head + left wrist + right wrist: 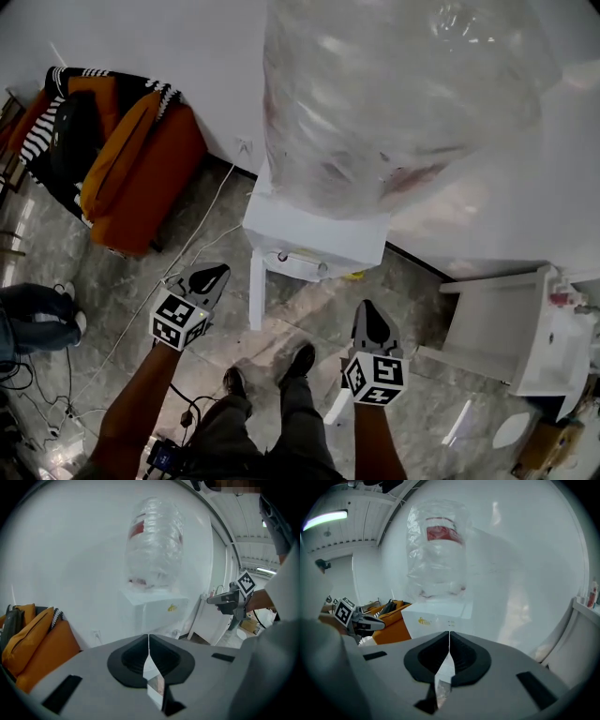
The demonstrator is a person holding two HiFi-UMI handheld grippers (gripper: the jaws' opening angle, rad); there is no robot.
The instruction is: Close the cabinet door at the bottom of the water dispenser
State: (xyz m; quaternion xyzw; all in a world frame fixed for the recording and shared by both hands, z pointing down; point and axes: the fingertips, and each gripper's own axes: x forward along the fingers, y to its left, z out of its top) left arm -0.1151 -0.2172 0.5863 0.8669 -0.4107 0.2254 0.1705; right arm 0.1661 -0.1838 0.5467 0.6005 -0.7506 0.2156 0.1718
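The white water dispenser (314,234) stands against the wall with a plastic-wrapped bottle (394,94) on top. Its bottom cabinet door (255,291) stands open, seen edge-on as a narrow white panel that points toward me. My left gripper (216,274) hovers just left of that door, jaws shut and empty. My right gripper (368,311) hangs to the right of the door, also shut on nothing. In the left gripper view the dispenser (154,606) lies ahead of the closed left gripper (149,641), and the right gripper (220,599) shows at the right. The right gripper view shows the dispenser (436,613) beyond the closed right gripper (449,639).
An orange armchair (155,178) piled with clothes sits at the left. A white plastic stand (525,328) is at the right. Cables (178,262) run across the marble floor from a wall socket (244,145). Another person's legs (37,314) are at the far left. My feet (300,361) are below.
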